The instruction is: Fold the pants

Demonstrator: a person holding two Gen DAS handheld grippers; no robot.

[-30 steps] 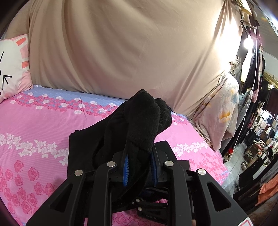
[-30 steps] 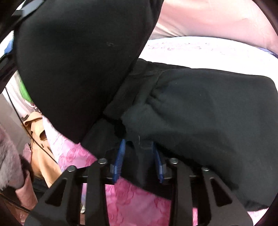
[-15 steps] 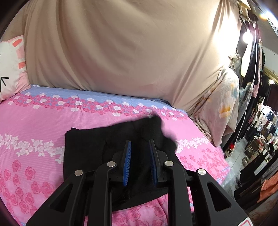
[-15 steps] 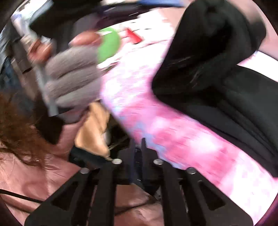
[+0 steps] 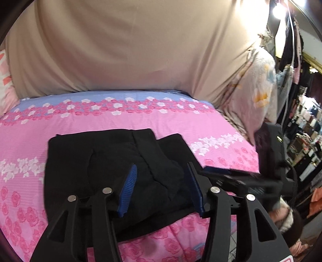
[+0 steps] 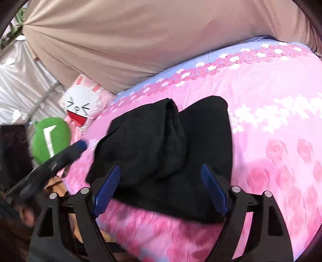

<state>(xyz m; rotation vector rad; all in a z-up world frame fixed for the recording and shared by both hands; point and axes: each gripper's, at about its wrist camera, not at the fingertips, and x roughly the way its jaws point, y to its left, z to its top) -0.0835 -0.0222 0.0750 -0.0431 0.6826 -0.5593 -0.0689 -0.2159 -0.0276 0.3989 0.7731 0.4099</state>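
Only the right wrist view shows the rabbit-face pillow (image 6: 80, 106) and a green cushion (image 6: 50, 141) past the bed's edge; only the left shows a floral pillow (image 5: 255, 96) and a lit bulb (image 5: 278, 8). The black pants (image 5: 112, 167) lie folded in a bundle on the pink floral sheet (image 5: 201, 125). The left gripper (image 5: 163, 189) and right gripper (image 6: 161, 191), both angled down, have just been opening; nothing is clamped between either one's 2 pads

The folded pants (image 5: 112, 161) are plain black, on a pink bedsheet (image 5: 201, 129) printed with pink and white roses and a blue band. At upper frame hangs a beige curtain (image 5: 130, 50); both grippers carry blue pads (image 5: 128, 187).
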